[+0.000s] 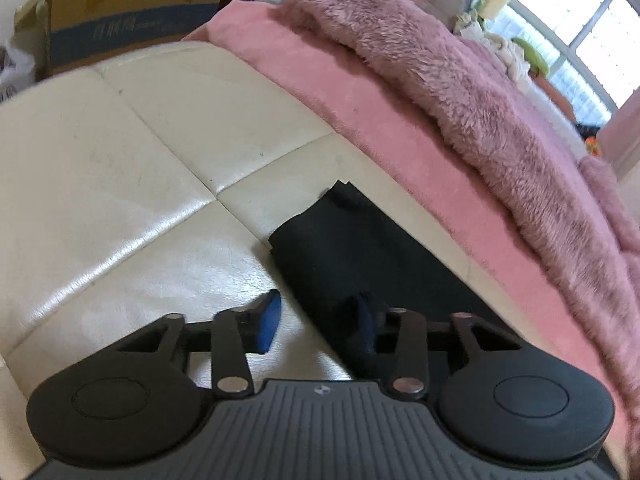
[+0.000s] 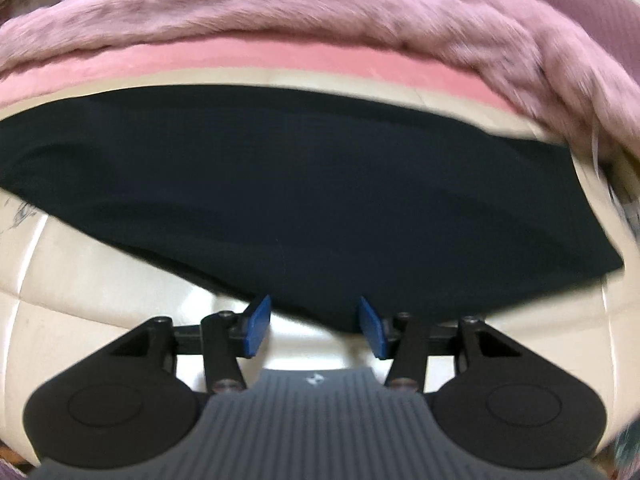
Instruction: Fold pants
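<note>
Black pants (image 2: 312, 184) lie flat across a cream leather cushion (image 2: 100, 280), filling the middle of the right wrist view. In the left wrist view one narrow end of the pants (image 1: 352, 248) lies on the cushion (image 1: 120, 184). My left gripper (image 1: 320, 324) is open, its right blue pad over the black cloth and its left pad over bare leather. My right gripper (image 2: 314, 326) is open, its blue pads (image 2: 258, 326) astride the near edge of the pants. Neither grips the cloth.
A pink sheet (image 1: 360, 92) and a fluffy mauve blanket (image 1: 460, 88) lie along the far side of the cushion; the blanket also shows in the right wrist view (image 2: 280, 12). A cardboard box (image 1: 128, 12) stands at the back left. A window (image 1: 592, 44) is at the right.
</note>
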A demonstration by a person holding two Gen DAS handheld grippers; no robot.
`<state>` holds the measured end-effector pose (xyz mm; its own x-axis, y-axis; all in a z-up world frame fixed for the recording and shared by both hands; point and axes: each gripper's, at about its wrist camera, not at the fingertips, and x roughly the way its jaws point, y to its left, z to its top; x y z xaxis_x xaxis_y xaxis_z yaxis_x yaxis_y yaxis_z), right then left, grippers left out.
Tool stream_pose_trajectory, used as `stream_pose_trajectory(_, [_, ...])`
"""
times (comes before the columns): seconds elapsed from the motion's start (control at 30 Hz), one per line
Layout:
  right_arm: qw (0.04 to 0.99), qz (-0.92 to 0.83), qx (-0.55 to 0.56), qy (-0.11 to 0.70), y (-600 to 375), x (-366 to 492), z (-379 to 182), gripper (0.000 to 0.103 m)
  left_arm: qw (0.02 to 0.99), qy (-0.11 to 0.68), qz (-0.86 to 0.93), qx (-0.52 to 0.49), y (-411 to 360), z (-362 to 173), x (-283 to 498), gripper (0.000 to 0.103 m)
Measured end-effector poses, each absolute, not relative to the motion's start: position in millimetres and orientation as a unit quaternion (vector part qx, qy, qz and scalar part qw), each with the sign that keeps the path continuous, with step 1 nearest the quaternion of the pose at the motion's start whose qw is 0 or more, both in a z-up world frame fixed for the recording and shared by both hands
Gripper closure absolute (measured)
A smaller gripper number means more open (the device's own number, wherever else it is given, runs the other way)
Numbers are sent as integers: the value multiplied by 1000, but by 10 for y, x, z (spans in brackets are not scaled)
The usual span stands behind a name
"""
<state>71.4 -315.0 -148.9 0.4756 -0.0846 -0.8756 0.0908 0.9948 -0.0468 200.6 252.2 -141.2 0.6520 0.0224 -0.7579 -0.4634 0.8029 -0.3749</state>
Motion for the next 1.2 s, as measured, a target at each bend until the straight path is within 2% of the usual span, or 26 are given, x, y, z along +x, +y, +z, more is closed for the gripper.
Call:
stream_pose_trajectory(0.13, [844,-86,63,526,-3236,650,-1588,52,863,397,139,-280,2543,-1410,2006,93])
stream_pose_trajectory(0.27, [837,-100,121,525,-3268,689,-1681,55,860,399,143,-284,2540,-1409,2039,99])
stream_pose_trajectory(0.37, [838,-119,114,521,-3231,727,-1712,65,861,403,151,-271,2497,-1392,2064,100])
stream_pose_trajectory(0.4, [839,-122,110,519,-3221,734,-1711,77,861,404,152,-268,2486,-1386,2071,100])
stream_pose_trajectory(0.43, [841,-126,102,517,-3224,727,-1706,101,861,405,154,-265,2475,-1381,2075,101])
stream_pose_trajectory(0.47, [842,-130,93,515,-3225,718,-1695,103,861,406,157,-262,2471,-1375,2075,101])
stream_pose_trajectory(0.63, [836,-128,55,530,-3282,645,-1680,103,859,415,169,-245,2475,-1333,2037,101])
stream_pose_trajectory(0.87, [832,-133,61,534,-3454,439,-1592,103,855,420,183,-244,2585,-1324,1918,101])
stream_pose_trajectory(0.97, [848,-113,61,514,-3416,474,-1476,103,850,406,179,-285,2667,-1333,1861,97])
stream_pose_trajectory(1.0, [855,-101,55,506,-3373,506,-1443,102,845,401,182,-305,2706,-1342,1840,90])
stream_pose_trajectory(1.03, [862,-84,50,497,-3318,557,-1412,102,838,396,181,-330,2751,-1363,1810,76])
stream_pose_trajectory(1.1, [872,-57,35,485,-3207,691,-1385,102,825,386,170,-376,2816,-1414,1754,65])
stream_pose_trajectory(1.2, [882,-29,18,470,-3045,879,-1367,93,824,376,172,-387,2794,-1441,1734,64])
